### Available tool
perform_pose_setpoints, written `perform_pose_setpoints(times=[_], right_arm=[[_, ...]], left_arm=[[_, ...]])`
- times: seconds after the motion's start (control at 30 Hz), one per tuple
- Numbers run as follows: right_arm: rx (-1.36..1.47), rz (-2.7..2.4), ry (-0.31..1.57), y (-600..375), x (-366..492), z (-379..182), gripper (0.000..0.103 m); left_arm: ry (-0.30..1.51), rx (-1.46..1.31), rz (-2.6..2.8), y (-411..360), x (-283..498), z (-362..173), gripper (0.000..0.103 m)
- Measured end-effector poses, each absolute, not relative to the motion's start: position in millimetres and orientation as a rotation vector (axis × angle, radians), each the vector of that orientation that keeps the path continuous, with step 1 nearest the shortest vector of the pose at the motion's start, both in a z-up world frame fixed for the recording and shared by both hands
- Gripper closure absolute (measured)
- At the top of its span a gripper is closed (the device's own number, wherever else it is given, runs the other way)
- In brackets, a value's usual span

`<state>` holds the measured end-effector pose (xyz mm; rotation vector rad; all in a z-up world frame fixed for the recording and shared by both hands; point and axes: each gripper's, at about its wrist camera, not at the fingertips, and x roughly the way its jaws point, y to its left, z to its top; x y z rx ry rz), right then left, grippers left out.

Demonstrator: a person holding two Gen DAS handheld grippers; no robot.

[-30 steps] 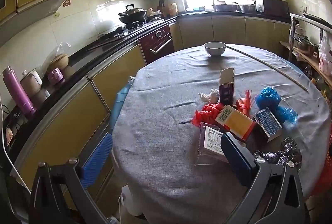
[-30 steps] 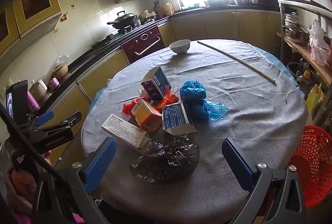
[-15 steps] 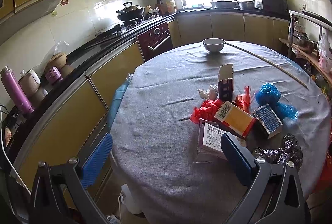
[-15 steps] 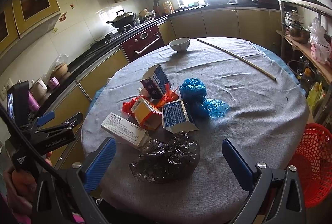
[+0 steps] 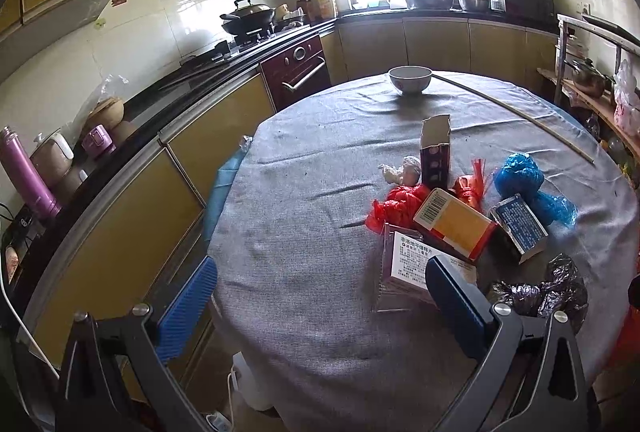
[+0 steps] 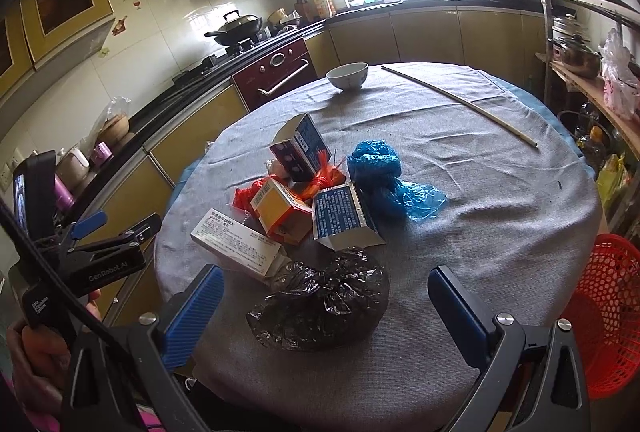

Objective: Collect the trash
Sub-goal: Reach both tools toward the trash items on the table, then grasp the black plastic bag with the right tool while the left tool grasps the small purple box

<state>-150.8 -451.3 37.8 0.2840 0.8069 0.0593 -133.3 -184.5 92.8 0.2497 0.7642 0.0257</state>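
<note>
Black crinkled plastic bag lies nearest on the grey-clothed round table, between the spread blue pads of the right gripper; left gripper likewise spread, holding nothing. Behind the bag: cartons, red and blue bags clustered. Farther: white bowl; red basket beside the table.

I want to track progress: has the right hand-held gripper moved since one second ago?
Yes, slightly forward: in its own view the black bag sits a little lower between its fingers.
</note>
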Motion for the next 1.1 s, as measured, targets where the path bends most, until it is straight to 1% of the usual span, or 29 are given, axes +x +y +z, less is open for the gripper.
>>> perform_pose_setpoints(times=[0.3, 0.5, 0.7, 0.9, 1.03, 1.1], right_arm=[[0.279, 0.068, 0.806, -450, -145, 31, 0.0], [0.292, 0.078, 0.843, -450, -137, 20, 0.0], [0.342, 0.108, 0.928, -452, -125, -6, 0.0], [0.452, 0.167, 0.997, -450, -113, -29, 0.001], [0.538, 0.192, 1.032, -453, -104, -43, 0.005], [0.562, 0.189, 1.05, -456, -98, -50, 0.011]], left_arm=[[0.777, 0.257, 0.007, -174, -130, 83, 0.0], [0.833, 0.232, -0.022, -167, -118, 68, 0.0], [0.942, 0.116, -0.118, -155, -96, 52, 0.0], [0.975, 0.076, -0.212, -167, -83, 46, 0.0], [1.044, 0.016, -0.254, -172, -66, 33, 0.0], [1.067, -0.011, -0.271, -175, -61, 28, 0.0]])
